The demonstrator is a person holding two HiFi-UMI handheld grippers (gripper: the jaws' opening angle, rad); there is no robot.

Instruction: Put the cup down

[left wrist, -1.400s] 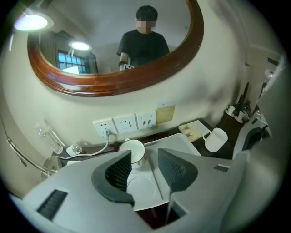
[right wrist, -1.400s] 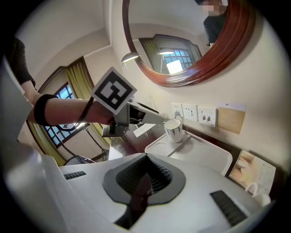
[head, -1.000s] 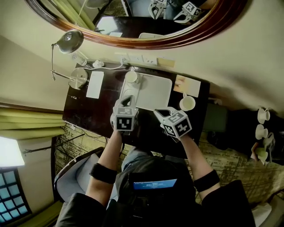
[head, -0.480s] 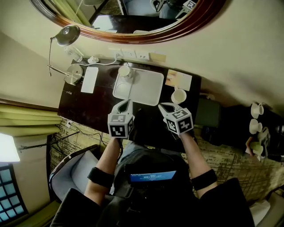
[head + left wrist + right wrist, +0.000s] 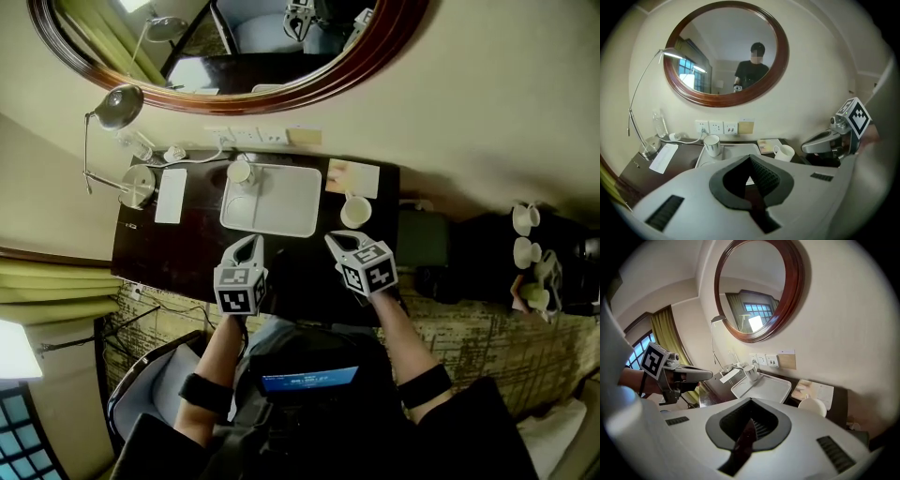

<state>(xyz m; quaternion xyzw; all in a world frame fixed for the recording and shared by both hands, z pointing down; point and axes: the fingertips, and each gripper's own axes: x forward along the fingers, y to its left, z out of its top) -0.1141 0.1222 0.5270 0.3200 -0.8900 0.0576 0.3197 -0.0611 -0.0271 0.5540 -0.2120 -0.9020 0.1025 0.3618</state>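
left gripper [image 5: 249,246] and right gripper [image 5: 335,242] hovering over near side of desk [image 5: 187,248], jaws pressed together, nothing between them. my body blocking desk's near edge in head view. mirror [image 5: 234,47] getting cut off at top. spare cups [image 5: 523,251] far right too small to make out. white cup [image 5: 355,212] standing upright on desk, just right of tray [image 5: 281,202], apart from both grippers. steel mug [image 5: 240,172] sitting in tray's far left corner. lamp [image 5: 117,108], white card [image 5: 171,195], wall sockets [image 5: 248,137] lining far side.
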